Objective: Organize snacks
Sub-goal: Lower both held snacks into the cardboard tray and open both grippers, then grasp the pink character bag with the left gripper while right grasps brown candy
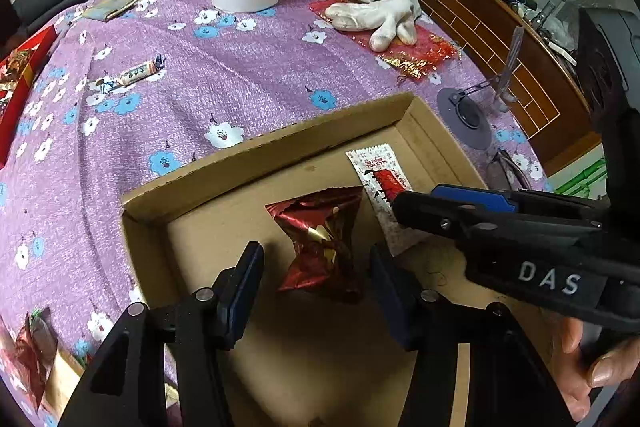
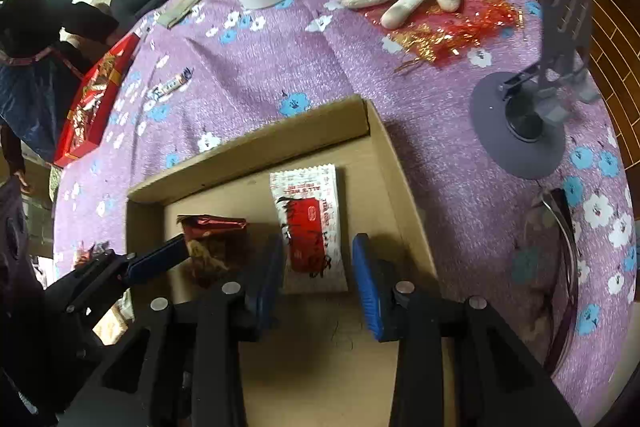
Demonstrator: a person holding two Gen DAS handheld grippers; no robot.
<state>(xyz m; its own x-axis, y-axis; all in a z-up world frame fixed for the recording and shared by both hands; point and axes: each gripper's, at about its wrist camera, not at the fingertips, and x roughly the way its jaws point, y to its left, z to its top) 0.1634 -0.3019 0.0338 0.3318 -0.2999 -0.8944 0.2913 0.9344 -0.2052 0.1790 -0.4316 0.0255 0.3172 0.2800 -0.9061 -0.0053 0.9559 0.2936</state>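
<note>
Snacks are going into the cardboard box [image 1: 256, 163] at the near side of a table under a purple flowered cloth [image 1: 240, 67]. Two already lie on the box floor. The left gripper [image 1: 316, 279] hangs over a red foil candy [image 1: 320, 239], jaws parted to either side of it and not pressing on it; the candy rests on the cardboard, its long axis running from near to far between the pads. The right gripper [image 2: 320, 267] hangs over a white and red packet [image 2: 310, 227], jaws likewise apart with a clear gap on each side, so neither claw has hold of anything. The packet lies just right of the foil candy, also lengthwise from near to far.

By my judgement both pieces are delivered and the next pickup lies outside the box. A wrapped candy roll [image 1: 134, 75] sits alone on the cloth, far and to the left of the box, well apart from it, its long axis running from left to right and slightly tilted. The left gripper is plainly the nearer one, and would likely need to straddle the roll across its short width. More foil candy [image 1: 30, 355] shows at the near left edge, beside the box, also on the left hand's side.
</note>
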